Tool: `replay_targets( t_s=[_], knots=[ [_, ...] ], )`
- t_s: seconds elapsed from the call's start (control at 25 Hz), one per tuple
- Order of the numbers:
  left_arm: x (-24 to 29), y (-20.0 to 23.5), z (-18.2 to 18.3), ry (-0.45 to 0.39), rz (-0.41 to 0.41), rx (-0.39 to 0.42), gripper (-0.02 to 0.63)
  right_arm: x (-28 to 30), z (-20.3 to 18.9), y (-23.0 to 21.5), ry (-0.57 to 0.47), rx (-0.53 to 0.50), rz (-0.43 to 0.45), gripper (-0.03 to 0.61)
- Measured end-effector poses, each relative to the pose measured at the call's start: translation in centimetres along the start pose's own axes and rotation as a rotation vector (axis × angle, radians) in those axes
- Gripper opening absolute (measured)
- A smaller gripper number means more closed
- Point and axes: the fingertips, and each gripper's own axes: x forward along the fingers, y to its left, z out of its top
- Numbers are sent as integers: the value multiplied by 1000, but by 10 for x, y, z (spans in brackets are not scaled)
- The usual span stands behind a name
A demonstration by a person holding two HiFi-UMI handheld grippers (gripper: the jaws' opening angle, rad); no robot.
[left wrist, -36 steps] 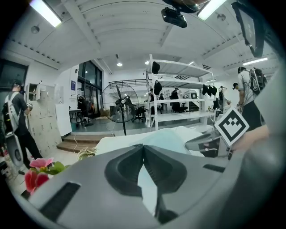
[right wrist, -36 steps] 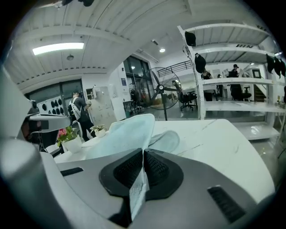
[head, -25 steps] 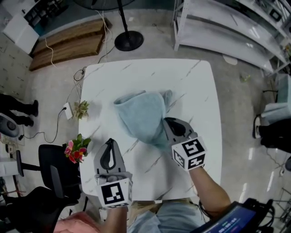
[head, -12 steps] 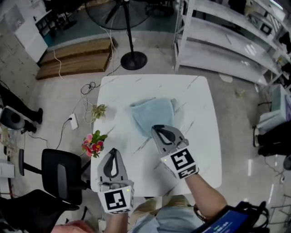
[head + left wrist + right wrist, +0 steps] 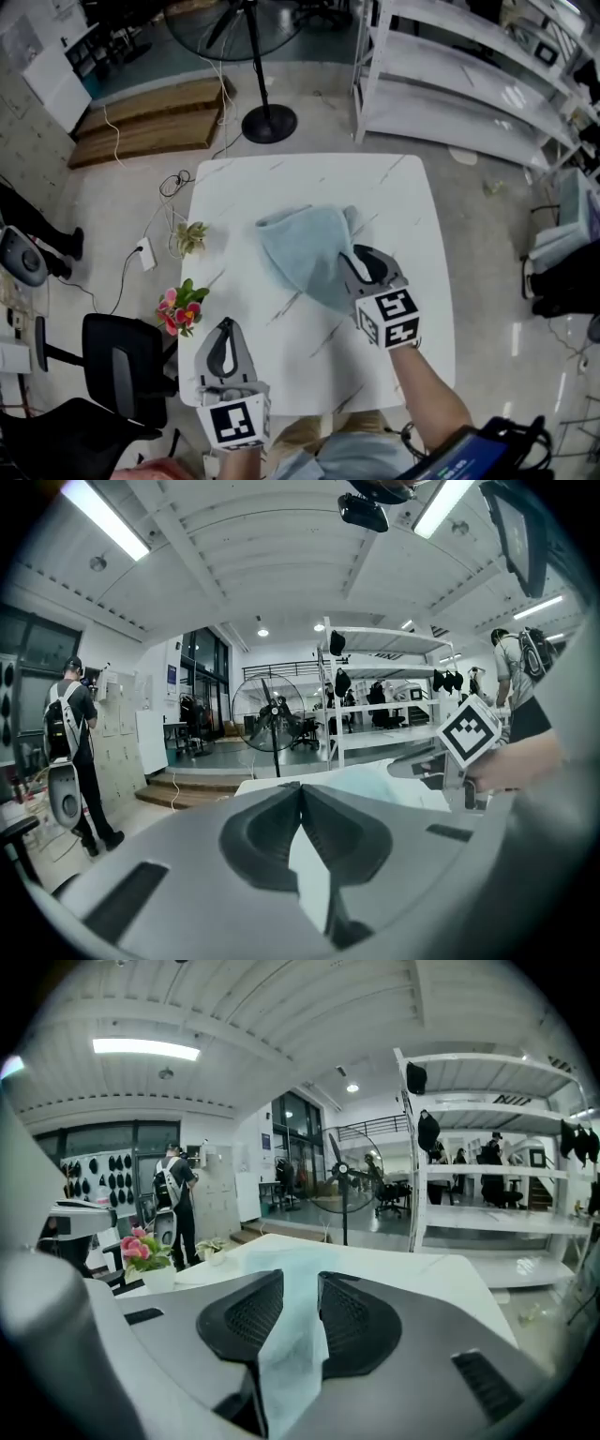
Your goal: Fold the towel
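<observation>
Towel (image 5: 305, 246) edge between just-opening fingers (image 5: 248, 1321) of right gripper (image 5: 354, 255); left gripper (image 5: 225, 323) fingers (image 5: 262, 832) closed above bare front-left table (image 5: 281, 366) corner.

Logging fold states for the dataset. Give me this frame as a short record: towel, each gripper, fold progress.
towel: light blue, bunched, on the white table
left gripper: jaws together, empty, over the table's near left corner, apart from the towel
right gripper: jaws have just been opening, now apart, towel edge between them
fold: not finished
</observation>
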Motion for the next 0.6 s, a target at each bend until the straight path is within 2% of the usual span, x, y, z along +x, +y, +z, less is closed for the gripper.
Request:
replay_targets(
  t_s=[0.16,0.28,0.32,0.44,0.6],
  knots=[
    [17,-2,-13,46,21,13,8,27,-30,-24,64,89,43,187],
    [27,-4,-24,77,32,21,8,44,-44,-29,86,175,97,193],
    [29,-4,-26,90,35,21,8,48,-46,-29,86,188,108,178],
    [35,-1,-26,90,51,23,8,52,-44,-27,70,166,101,38],
    [33,1,-21,72,49,24,8,40,-27,-27,42,118,62,35]
  ],
)
